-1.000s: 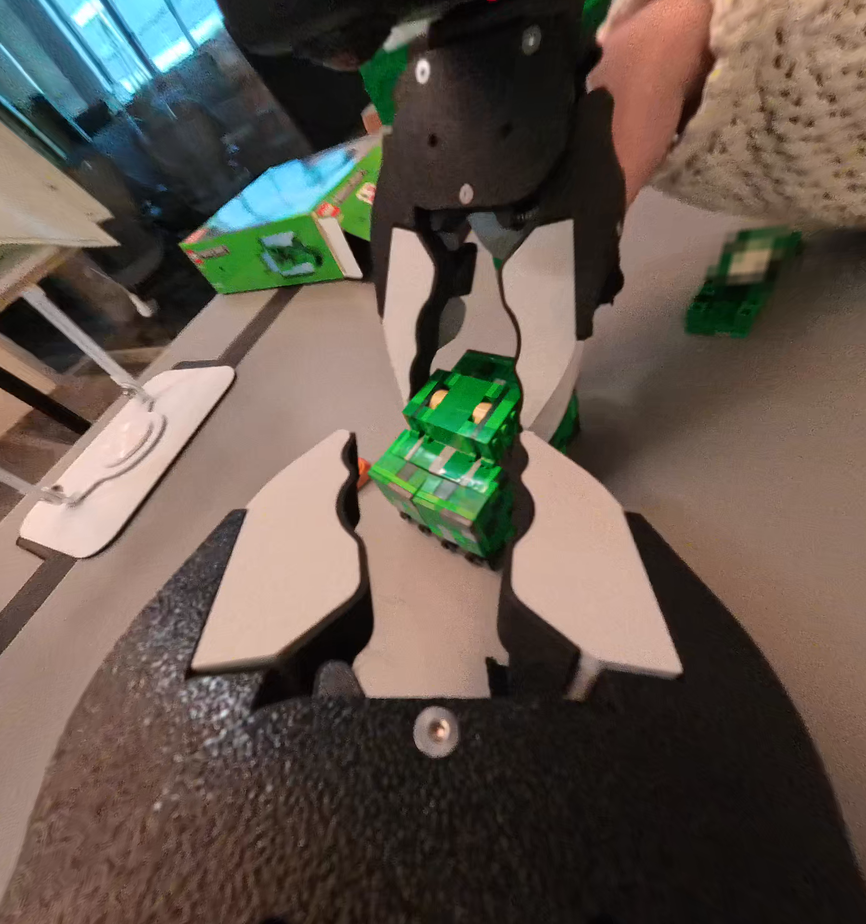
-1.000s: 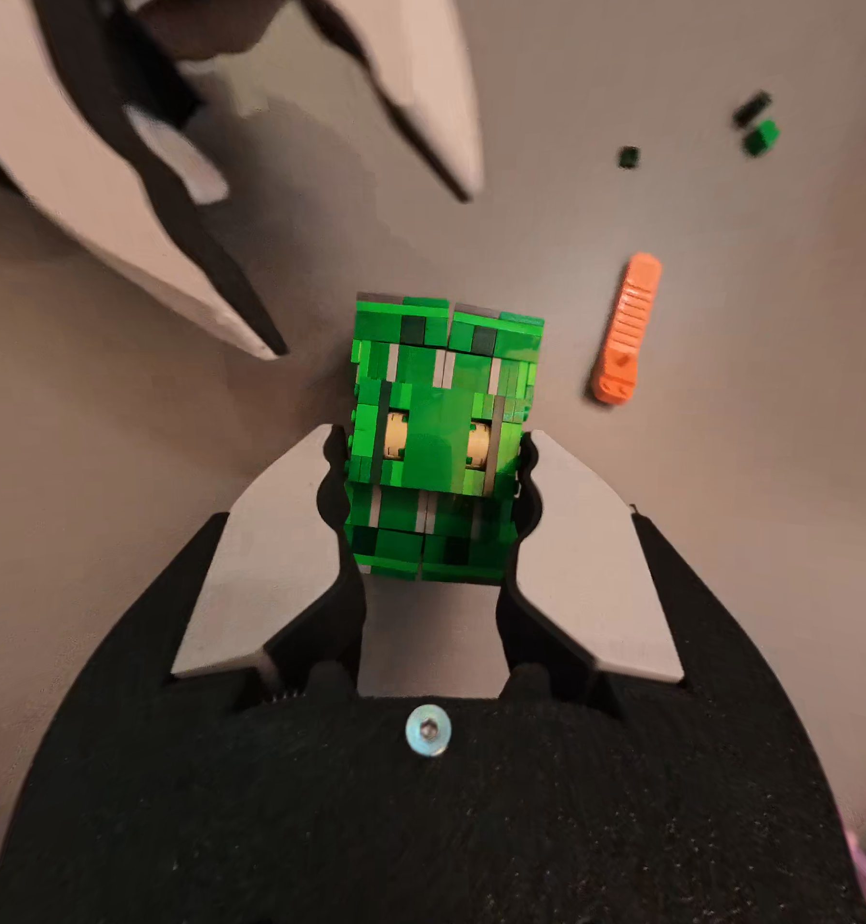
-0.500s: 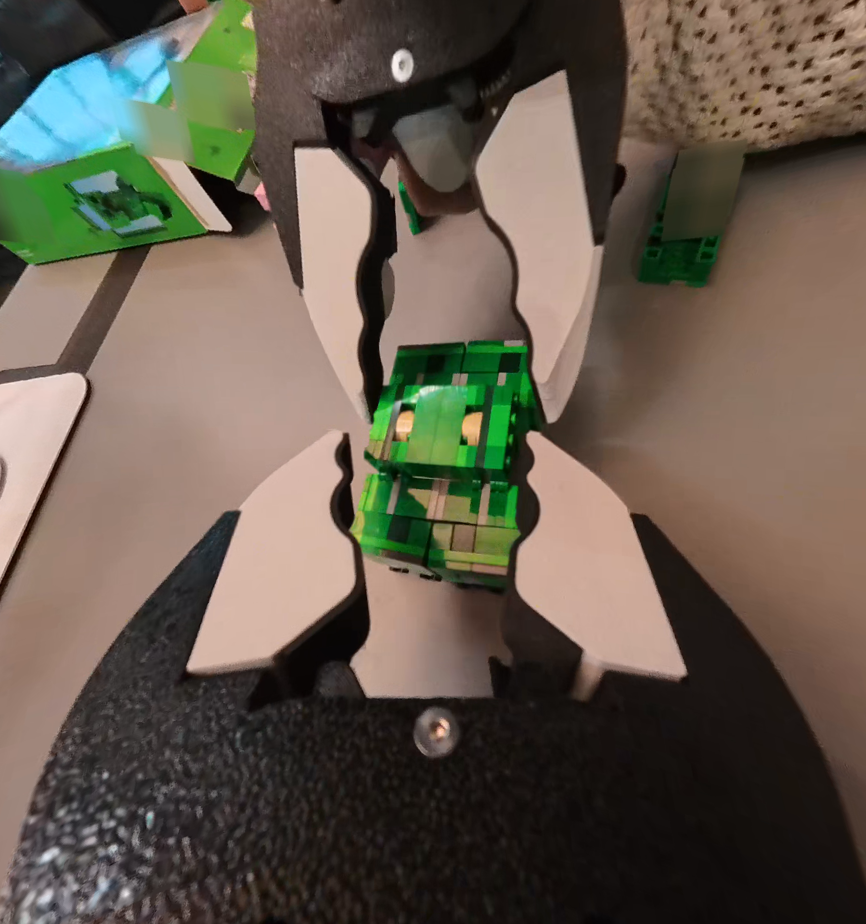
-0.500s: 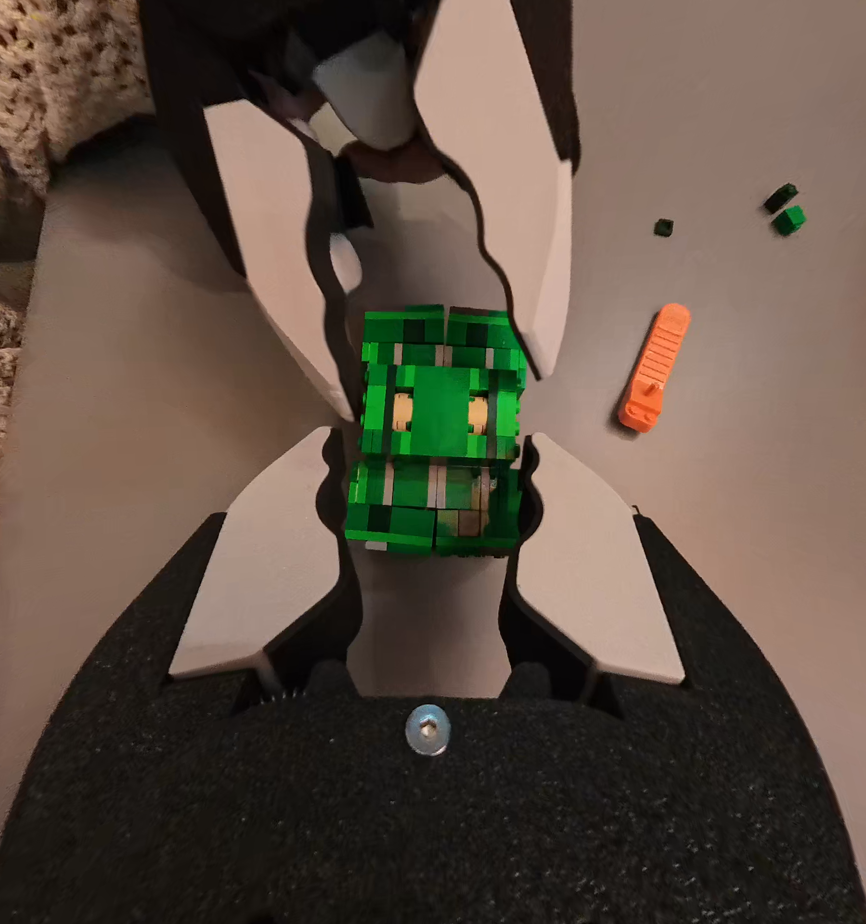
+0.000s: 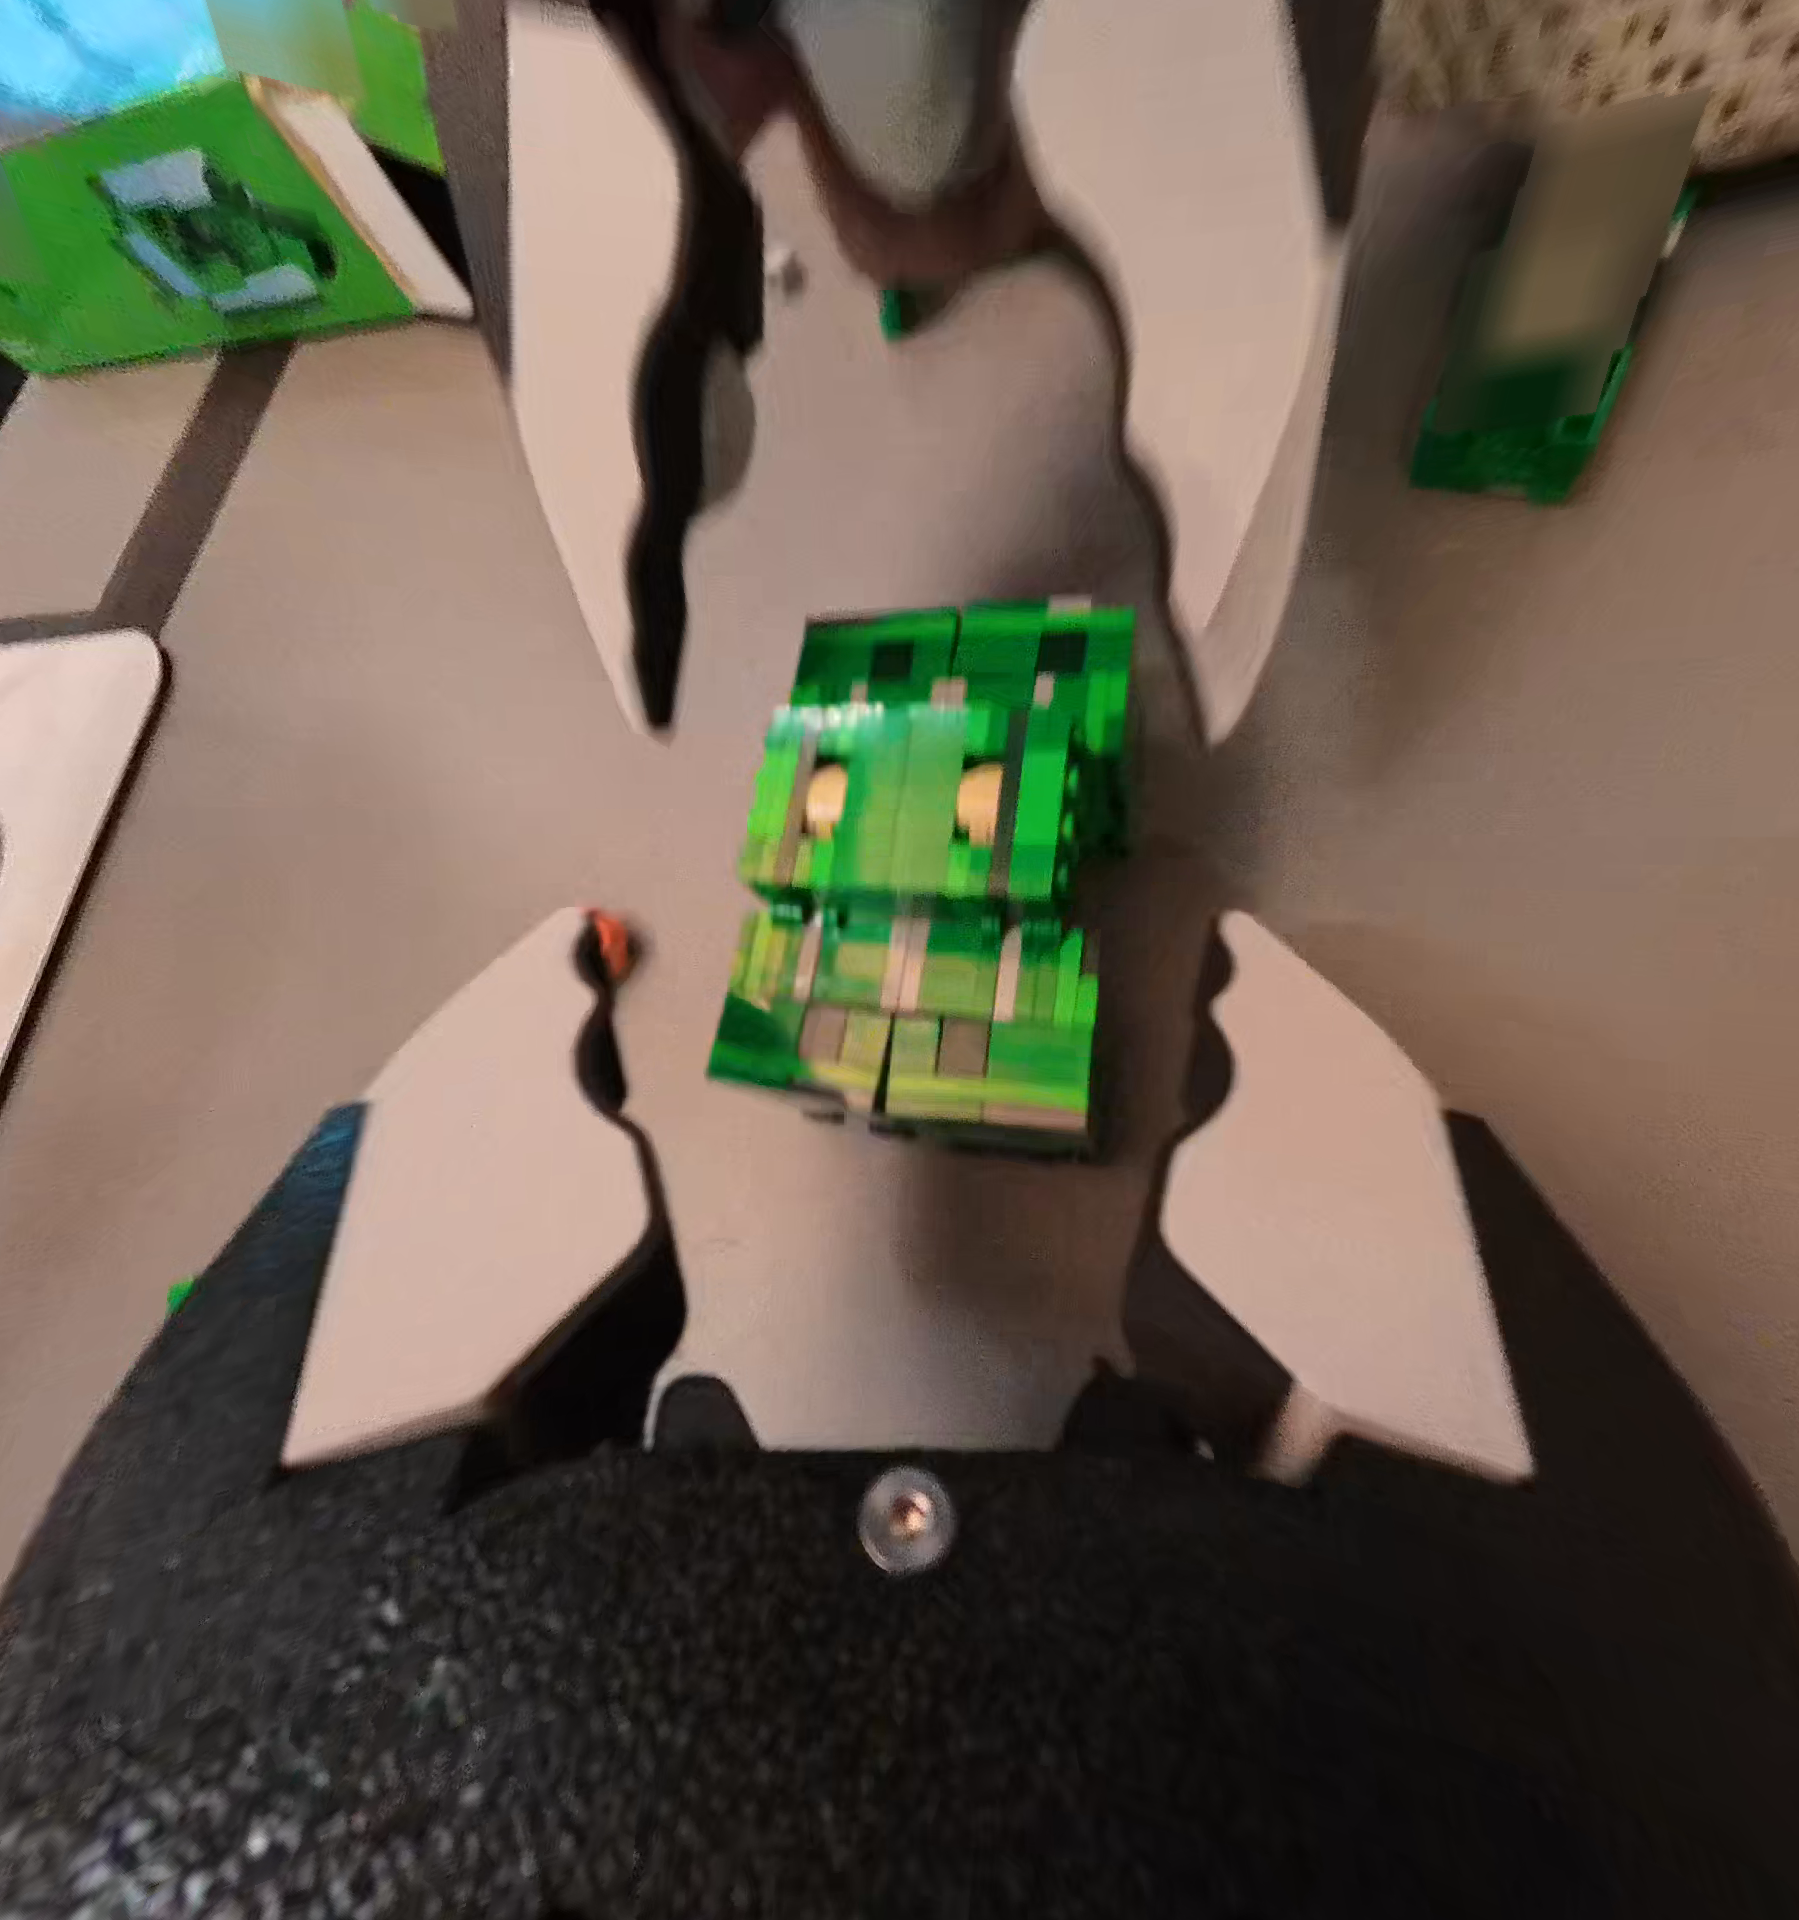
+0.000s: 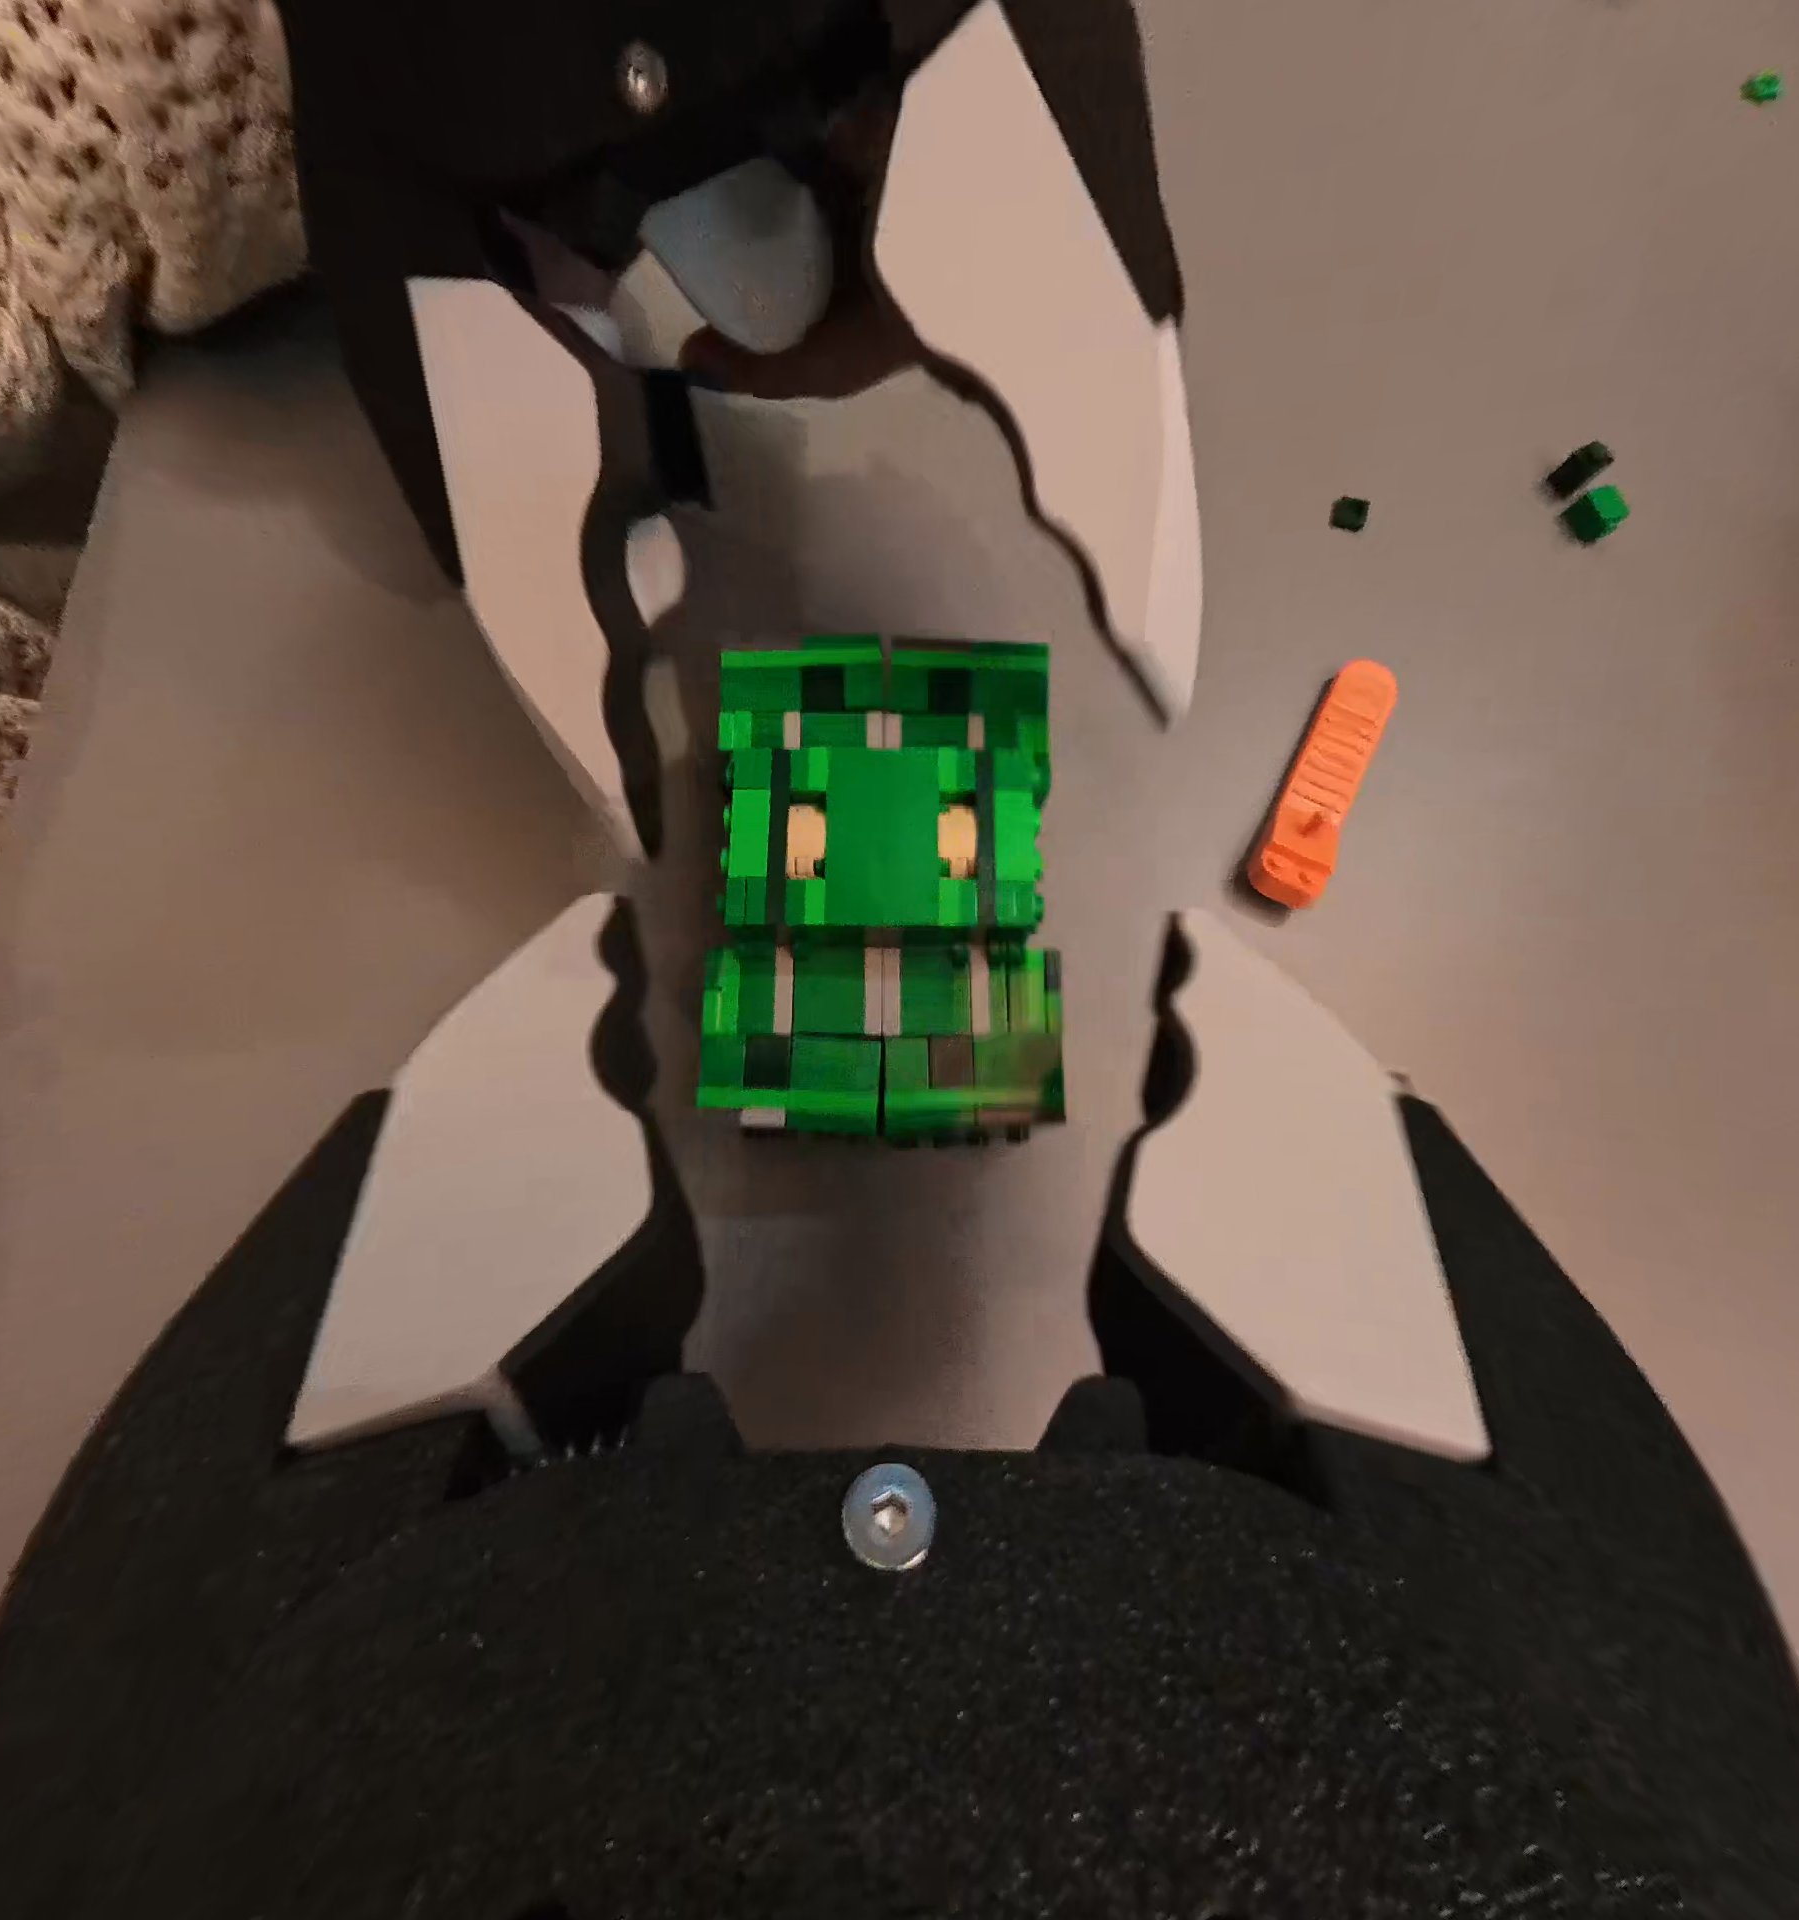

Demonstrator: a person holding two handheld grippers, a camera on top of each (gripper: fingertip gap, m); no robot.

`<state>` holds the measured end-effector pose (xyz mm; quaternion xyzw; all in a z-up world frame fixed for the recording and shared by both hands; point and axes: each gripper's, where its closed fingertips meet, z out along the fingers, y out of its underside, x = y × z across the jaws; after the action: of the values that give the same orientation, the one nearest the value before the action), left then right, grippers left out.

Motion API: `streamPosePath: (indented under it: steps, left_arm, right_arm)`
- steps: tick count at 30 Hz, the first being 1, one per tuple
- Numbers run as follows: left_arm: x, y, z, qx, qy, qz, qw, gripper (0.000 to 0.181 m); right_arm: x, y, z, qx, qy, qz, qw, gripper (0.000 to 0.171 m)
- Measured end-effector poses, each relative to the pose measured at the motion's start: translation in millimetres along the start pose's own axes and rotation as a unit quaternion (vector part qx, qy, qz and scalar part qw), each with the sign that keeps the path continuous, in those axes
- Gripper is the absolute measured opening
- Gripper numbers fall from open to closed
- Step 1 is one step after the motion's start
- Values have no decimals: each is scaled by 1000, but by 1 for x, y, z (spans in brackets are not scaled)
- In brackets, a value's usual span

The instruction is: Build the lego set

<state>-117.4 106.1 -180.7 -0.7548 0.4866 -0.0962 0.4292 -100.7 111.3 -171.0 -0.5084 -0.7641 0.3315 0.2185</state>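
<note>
A green lego build [image 5: 926, 873] with two tan round pieces on top sits on the grey table [image 5: 1497, 935]. It also shows in the right wrist view [image 6: 884, 831]. My left gripper [image 5: 905, 925] is open, its fingers on either side of the build and clear of it. My right gripper [image 6: 892, 909] is open too, astride the build from the opposite side without touching it. Each gripper shows in the other's view, the right [image 5: 931, 722] at the top and the left [image 6: 905, 779] at the top, fingertips pointing at the build.
An orange brick separator [image 6: 1326, 779] lies right of the build, with small loose green pieces [image 6: 1591, 499] beyond it. A green box [image 5: 147, 229], a green sub-assembly [image 5: 1497, 447] and a white pad [image 5: 33, 831] lie around. A knitted sleeve [image 6: 64, 156] is at the left. My two grippers' fingertips are within a few centimetres of each other.
The right gripper was shut on the build and the left closed in around it. Both have now opened wide and let go, leaving the build on the table.
</note>
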Motion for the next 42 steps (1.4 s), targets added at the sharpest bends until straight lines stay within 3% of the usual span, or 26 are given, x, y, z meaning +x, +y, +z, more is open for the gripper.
streamPosePath:
  steps: [2,4,13,27,36,37,39,42]
  left_arm:
    - [2,10,-5,11,20,-9,1000,112]
    - [0,18,-5,30,35,-27,999,112]
    - [7,33,11,27,70,-26,997,83]
    - [7,33,12,23,66,-31,997,77]
    - [7,33,13,13,43,-58,997,80]
    - [7,33,14,7,35,-71,997,81]
    - [11,36,16,-14,18,-96,995,89]
    - [21,38,10,-28,-1,-111,993,105]
  right_arm:
    - [-2,9,-8,5,-9,28,1000,108]
    - [0,24,-8,-10,7,29,1000,109]
    - [-4,42,14,-29,7,6,1000,82]
    - [-3,42,13,-9,-2,-10,1000,78]
    - [0,42,13,1,-15,1,1000,80]
    - [4,44,11,-4,-8,14,1000,87]
    - [7,44,-1,-7,6,39,999,94]
    - [6,37,-29,4,66,59,996,91]
